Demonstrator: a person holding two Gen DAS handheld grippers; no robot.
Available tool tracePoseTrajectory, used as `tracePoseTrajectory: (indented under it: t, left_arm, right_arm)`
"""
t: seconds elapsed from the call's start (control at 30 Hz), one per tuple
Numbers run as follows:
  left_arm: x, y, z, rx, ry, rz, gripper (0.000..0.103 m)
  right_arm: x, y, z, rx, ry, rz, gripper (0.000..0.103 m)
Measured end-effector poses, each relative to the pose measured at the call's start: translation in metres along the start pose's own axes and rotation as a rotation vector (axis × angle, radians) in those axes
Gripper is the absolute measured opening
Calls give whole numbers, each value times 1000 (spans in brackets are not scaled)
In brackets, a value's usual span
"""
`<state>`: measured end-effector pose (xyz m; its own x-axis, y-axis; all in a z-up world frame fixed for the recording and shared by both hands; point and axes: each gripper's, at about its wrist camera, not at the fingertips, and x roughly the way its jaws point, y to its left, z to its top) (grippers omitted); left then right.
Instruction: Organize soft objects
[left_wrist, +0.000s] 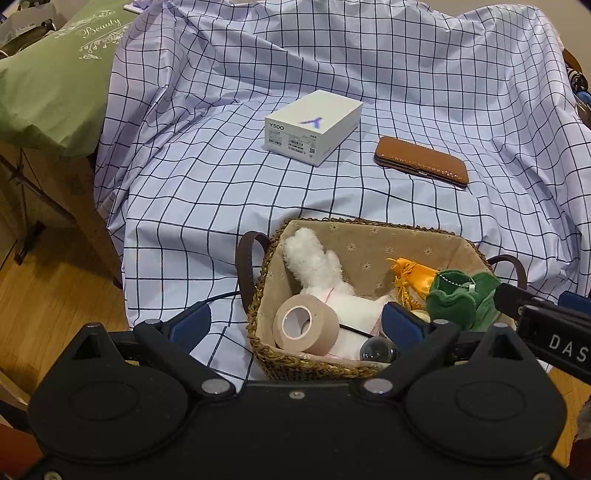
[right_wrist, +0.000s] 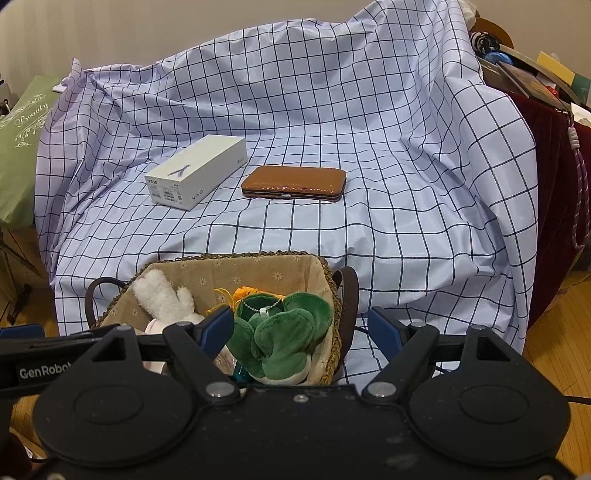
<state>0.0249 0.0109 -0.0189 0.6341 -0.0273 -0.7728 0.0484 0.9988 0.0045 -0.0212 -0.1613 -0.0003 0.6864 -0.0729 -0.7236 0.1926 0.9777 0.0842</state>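
Note:
A woven basket (left_wrist: 258, 295) (right_wrist: 328, 347) with a beige lining sits at the near edge of the checked cloth. In it lie a white plush toy (left_wrist: 314, 266) (right_wrist: 162, 295), a green plush vegetable (left_wrist: 461, 302) (right_wrist: 288, 332), an orange pouch (left_wrist: 413, 273) (right_wrist: 243, 293) and a beige tape roll (left_wrist: 306, 325). My left gripper (left_wrist: 299, 321) is open, its jaws straddling the basket's left wall above the tape roll. My right gripper (right_wrist: 306, 328) is open, its jaws straddling the basket's right wall around the green plush, and holds nothing.
A white phone box (left_wrist: 314, 127) (right_wrist: 195, 171) and a brown leather case (left_wrist: 421, 162) (right_wrist: 295, 182) lie on the checked cloth (left_wrist: 221, 184) (right_wrist: 406, 221) farther back. A green bag (left_wrist: 51, 81) is at the left. A dark red cloth with clutter (right_wrist: 550, 147) is at the right. Wooden floor (left_wrist: 44, 302) lies below.

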Motion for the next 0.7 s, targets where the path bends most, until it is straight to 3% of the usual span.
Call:
tracePoseTrajectory:
  t: [0.7]
  left_arm:
    - [1,-1,0,0,0,2,96]
  right_arm:
    - [0,0,1,1,2,1,80]
